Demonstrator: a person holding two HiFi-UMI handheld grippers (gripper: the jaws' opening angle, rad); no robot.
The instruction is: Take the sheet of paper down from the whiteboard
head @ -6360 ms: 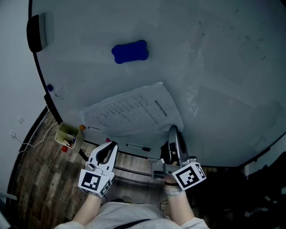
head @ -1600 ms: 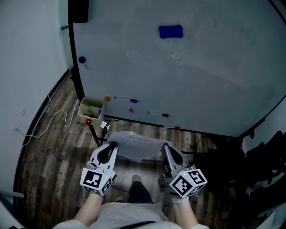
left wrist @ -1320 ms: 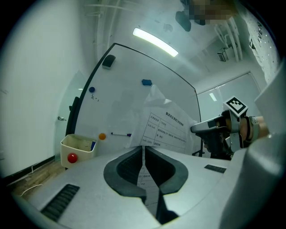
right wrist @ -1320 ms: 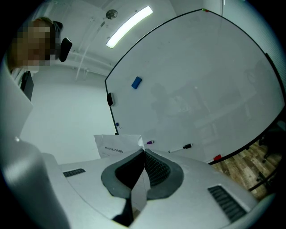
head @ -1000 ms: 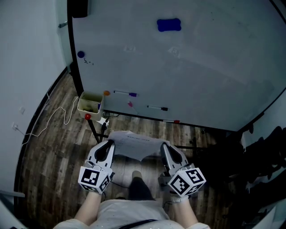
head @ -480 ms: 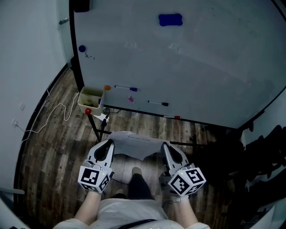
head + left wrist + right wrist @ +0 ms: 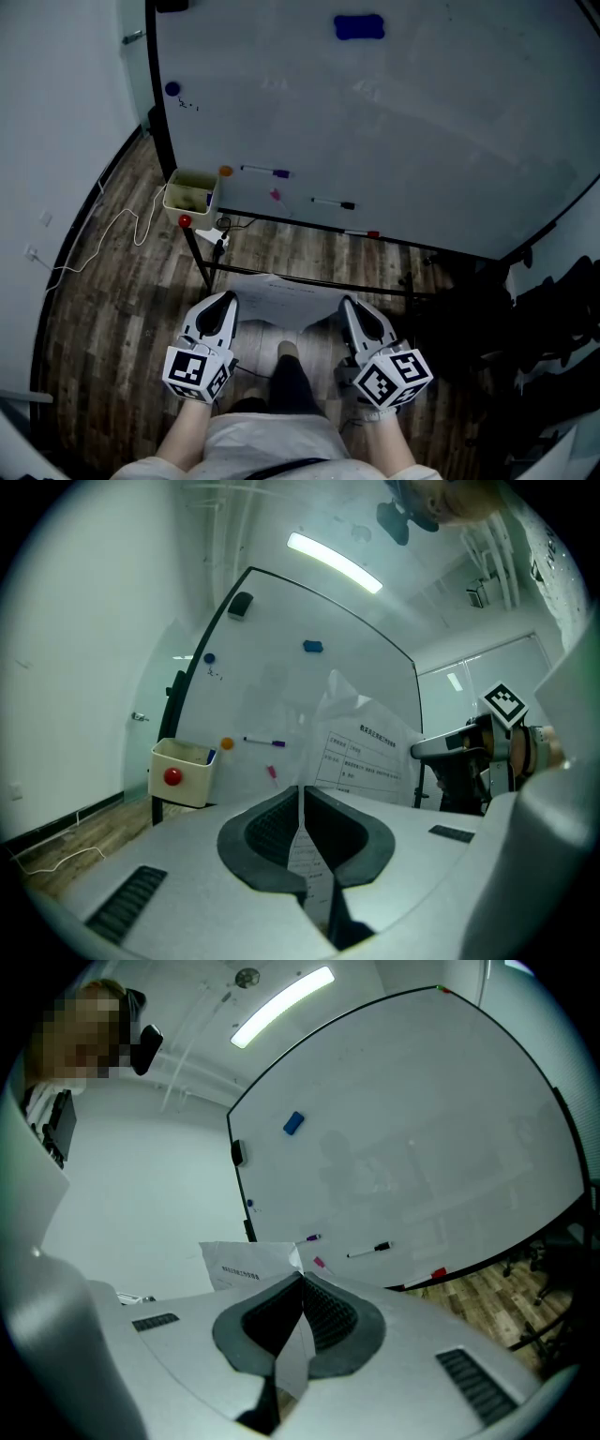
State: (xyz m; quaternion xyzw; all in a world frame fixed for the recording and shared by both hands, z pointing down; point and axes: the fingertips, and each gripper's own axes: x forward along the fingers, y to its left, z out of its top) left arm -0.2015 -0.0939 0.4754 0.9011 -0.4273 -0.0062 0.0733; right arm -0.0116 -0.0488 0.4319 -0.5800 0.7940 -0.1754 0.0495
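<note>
Left gripper [image 7: 225,305] and right gripper [image 7: 349,309] each clamp the sheet of paper [image 7: 286,298], apparently clear of the far whiteboard [image 7: 422,122].

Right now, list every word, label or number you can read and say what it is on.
Nothing reads clearly.
On the sheet of paper: printed heading and table rows, too small and blurred to read.
On the whiteboard: a small scribble by the blue magnet, illegible.
On the marker cubes: black-and-white square patterns, no letters.
</note>
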